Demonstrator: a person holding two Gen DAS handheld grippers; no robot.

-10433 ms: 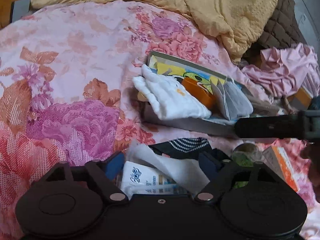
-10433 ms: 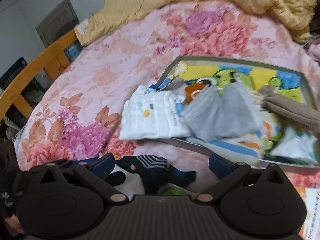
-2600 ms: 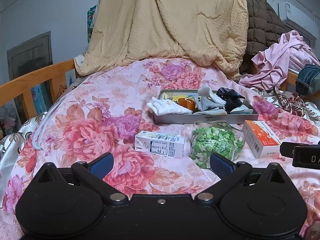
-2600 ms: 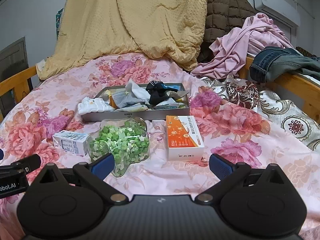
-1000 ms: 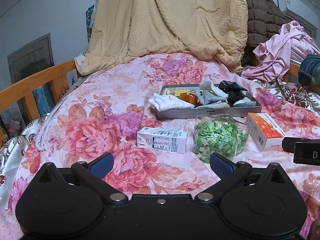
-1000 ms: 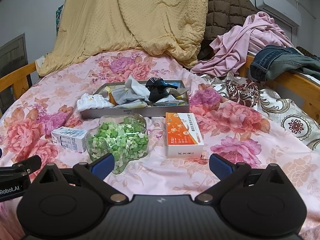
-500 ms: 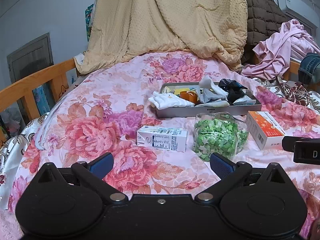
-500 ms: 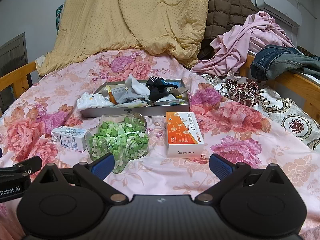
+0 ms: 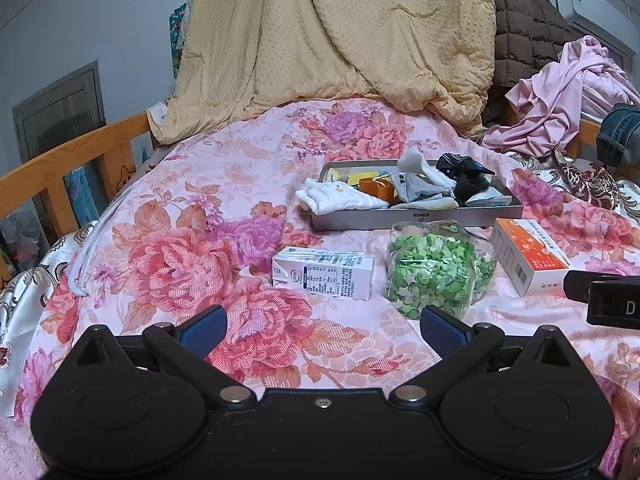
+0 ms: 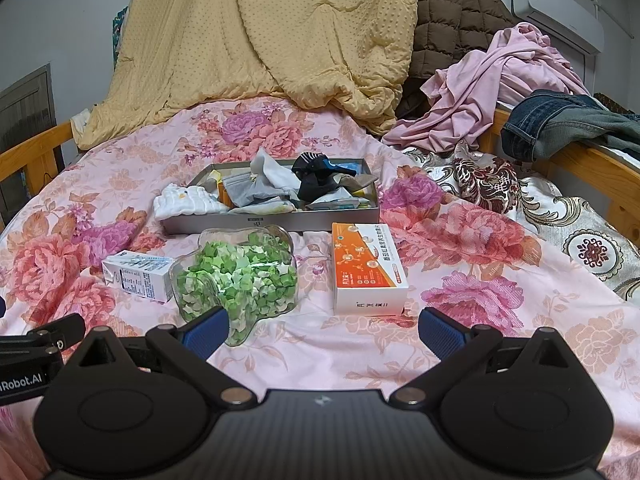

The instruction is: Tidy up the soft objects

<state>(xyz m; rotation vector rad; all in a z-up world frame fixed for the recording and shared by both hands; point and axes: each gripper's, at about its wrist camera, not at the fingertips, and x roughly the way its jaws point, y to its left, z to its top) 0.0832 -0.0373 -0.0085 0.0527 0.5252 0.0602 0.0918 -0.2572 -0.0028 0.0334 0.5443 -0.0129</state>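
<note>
socks and cloths (image 9: pixel 404 188) now sit piled in the tray (image 10: pixel 280 222), well ahead of both withdrawn, open, empty grippers — sorting looks done.

Tray (image 10: pixel 276 222) of socks (image 10: pixel 320 178) behind the jar (image 10: pixel 236 276), carton (image 10: pixel 138 276) to its left, box (image 10: pixel 368 268) to its right.

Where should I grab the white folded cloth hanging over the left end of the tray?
Probably best by the part of the white folded cloth that spills past the tray rim. Come from the tray's left, open bedspread side, jaws across the folded thickness. That overhang is free, while its inner edge sits against the other fabrics.
</note>
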